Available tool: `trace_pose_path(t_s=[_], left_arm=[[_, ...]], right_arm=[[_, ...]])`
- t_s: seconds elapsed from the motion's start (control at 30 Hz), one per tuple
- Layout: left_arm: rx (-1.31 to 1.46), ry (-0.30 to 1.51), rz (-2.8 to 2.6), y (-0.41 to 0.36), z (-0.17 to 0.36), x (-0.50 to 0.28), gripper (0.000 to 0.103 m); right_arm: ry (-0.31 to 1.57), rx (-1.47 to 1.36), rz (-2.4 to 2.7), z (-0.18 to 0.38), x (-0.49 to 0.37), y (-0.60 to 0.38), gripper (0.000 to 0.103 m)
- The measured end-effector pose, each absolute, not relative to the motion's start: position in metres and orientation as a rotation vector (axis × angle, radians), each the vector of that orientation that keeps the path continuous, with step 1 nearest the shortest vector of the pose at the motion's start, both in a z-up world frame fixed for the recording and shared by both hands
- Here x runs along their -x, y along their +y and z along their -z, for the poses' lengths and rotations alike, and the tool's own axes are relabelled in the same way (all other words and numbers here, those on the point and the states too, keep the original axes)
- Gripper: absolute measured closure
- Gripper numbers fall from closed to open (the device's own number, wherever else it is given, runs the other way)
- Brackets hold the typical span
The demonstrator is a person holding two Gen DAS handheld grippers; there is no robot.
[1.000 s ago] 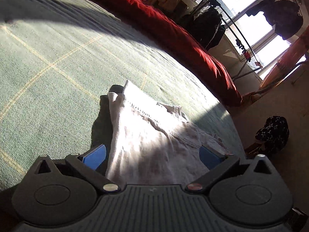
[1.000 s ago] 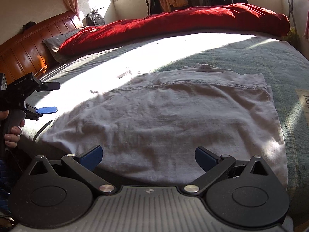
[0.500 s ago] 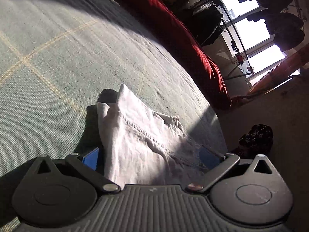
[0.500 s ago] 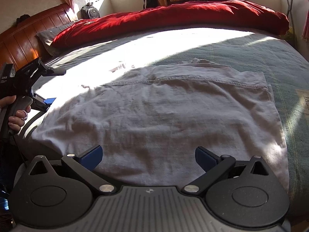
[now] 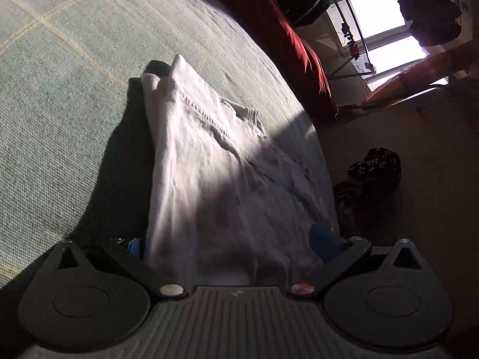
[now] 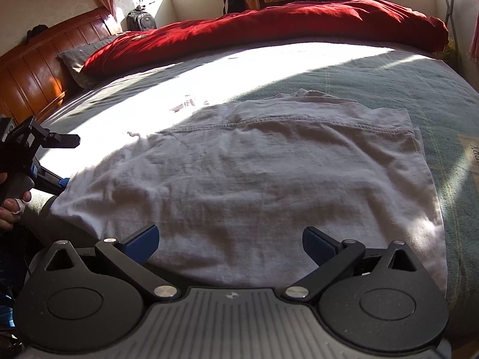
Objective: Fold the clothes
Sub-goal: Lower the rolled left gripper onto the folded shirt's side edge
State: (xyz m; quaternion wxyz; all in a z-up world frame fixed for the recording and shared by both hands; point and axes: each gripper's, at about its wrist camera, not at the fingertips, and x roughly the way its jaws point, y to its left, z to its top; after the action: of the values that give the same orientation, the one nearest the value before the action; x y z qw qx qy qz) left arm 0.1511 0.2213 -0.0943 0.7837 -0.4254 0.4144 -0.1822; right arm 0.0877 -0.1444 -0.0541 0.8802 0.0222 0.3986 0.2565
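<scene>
The white garment (image 6: 245,185) lies flat on the bed (image 6: 404,80). The right tongs (image 6: 230,240) gape just above its near edge; the left tongs (image 5: 233,240), also spread, straddle its side edge.

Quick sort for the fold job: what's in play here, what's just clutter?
In play:
- white shirt, spread flat on the bed
- left gripper, jaws around the shirt's edge
- right gripper, jaws open over the near hem
- green bedspread, the work surface

Clutter:
- red duvet
- grey pillow
- wooden headboard
- backpack
- dark bundle on the floor
</scene>
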Motion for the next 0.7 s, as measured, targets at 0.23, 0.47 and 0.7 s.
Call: trace_pose_path(t_s=[0.23,0.47,0.7], left_arm=[[1.037,0.790,0.372,0.241,0.099,-0.183,0.001],[1.022,0.862,0.490,0.229,0.100,-0.159,0.001],[1.004,0.870,0.490,0.227,0.098,-0.197,0.001]], right_arm=[[0.820,-0.023,-0.542,0.048,-0.082,-0.137,0.000],[0.813,-0.006,-0.547,0.045,-0.077,-0.135,0.000],[0.815,0.000,-0.563,0.045,-0.077,-0.131,0.000]])
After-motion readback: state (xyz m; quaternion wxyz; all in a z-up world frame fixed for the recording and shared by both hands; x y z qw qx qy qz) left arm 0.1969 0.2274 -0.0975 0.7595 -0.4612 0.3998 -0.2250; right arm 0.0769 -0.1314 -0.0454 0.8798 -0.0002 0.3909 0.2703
